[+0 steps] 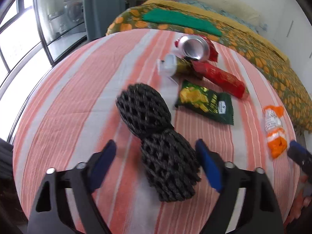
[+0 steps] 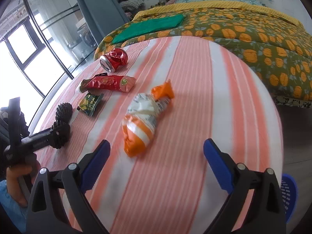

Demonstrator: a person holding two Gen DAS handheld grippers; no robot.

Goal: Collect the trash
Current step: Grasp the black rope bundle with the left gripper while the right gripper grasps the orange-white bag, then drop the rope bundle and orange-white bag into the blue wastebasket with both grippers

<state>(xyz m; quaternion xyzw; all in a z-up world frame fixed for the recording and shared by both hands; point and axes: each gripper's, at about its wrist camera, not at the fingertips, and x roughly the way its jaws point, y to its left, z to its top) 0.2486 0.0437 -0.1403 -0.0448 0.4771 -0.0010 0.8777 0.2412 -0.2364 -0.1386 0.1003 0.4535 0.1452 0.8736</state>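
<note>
A black foam fruit net lies on the striped table. My left gripper is open with its fingers either side of the net's near end. Beyond it lie a green snack packet, a long red wrapper, a crushed red can and a white plastic piece. An orange and white wrapper lies just ahead of my right gripper, which is open and empty. The net, green packet, red wrapper and can also show in the right wrist view.
A bed with an orange-patterned quilt and a green cloth stands behind the table. A blue perforated basket sits low at the table's right edge. Windows and a curtain are on the left.
</note>
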